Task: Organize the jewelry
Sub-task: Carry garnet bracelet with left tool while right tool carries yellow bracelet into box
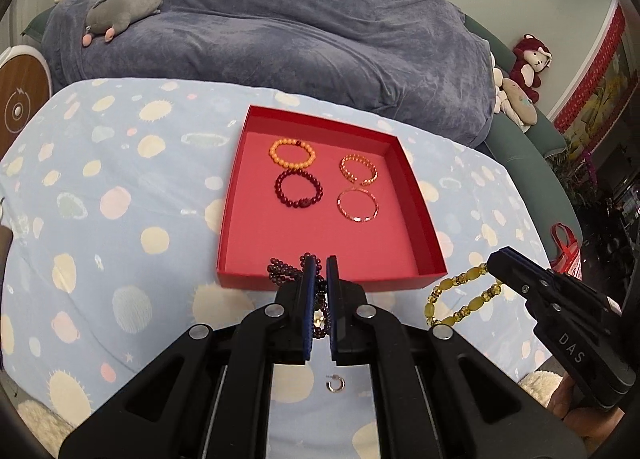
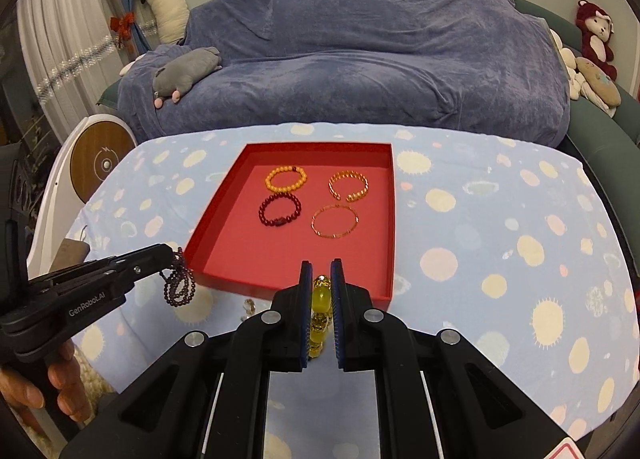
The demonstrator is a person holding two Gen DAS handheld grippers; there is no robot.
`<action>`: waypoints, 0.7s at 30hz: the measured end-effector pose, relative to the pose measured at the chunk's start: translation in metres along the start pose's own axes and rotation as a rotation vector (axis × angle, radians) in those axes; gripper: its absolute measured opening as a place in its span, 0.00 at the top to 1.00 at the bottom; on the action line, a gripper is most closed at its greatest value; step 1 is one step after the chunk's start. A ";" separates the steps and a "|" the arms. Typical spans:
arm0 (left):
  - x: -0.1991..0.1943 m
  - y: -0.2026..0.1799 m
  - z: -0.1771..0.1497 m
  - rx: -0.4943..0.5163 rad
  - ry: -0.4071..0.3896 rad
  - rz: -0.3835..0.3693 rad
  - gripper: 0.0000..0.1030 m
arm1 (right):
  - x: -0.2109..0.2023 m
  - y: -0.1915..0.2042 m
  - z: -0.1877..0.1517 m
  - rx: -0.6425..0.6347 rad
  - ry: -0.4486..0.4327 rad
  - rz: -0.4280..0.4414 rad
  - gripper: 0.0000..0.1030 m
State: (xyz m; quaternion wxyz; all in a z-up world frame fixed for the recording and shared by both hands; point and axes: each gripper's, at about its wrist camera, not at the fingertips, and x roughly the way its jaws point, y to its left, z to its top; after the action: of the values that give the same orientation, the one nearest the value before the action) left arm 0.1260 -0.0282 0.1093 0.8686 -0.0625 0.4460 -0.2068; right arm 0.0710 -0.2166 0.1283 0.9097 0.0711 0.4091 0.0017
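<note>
Blue-draped sofa (image 2: 360,59) behind, grey plush (image 2: 188,71) on it. Table under spotted blue cloth (image 2: 500,239). Red tray (image 2: 390,219) on it holds four bracelets: orange bead (image 2: 286,179), gold link (image 2: 348,186), dark red bead (image 2: 279,211), thin gold (image 2: 335,221). Left gripper (image 1: 320,265) clamped on purple bead strand (image 2: 178,279), right gripper (image 2: 321,271) clamped on yellow bead bracelet (image 1: 460,295), both off the cloth, near tray's front wall. Small ring (image 1: 334,384) on cloth.

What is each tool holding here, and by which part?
Left tool: dark purple bead strand, pinched at its bunched loops. Right tool: yellow bead bracelet, gripped across one stretch of beads.
</note>
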 end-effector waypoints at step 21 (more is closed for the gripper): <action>0.126 0.020 0.047 -0.068 0.111 -0.057 0.95 | 0.136 0.003 0.030 0.030 0.165 0.081 0.91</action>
State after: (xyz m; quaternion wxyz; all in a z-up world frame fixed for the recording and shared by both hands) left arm 0.2344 -0.0662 0.0376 0.8337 -0.0929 0.4982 -0.2193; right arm 0.1842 -0.2093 0.0468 0.8708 0.1010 0.4796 0.0381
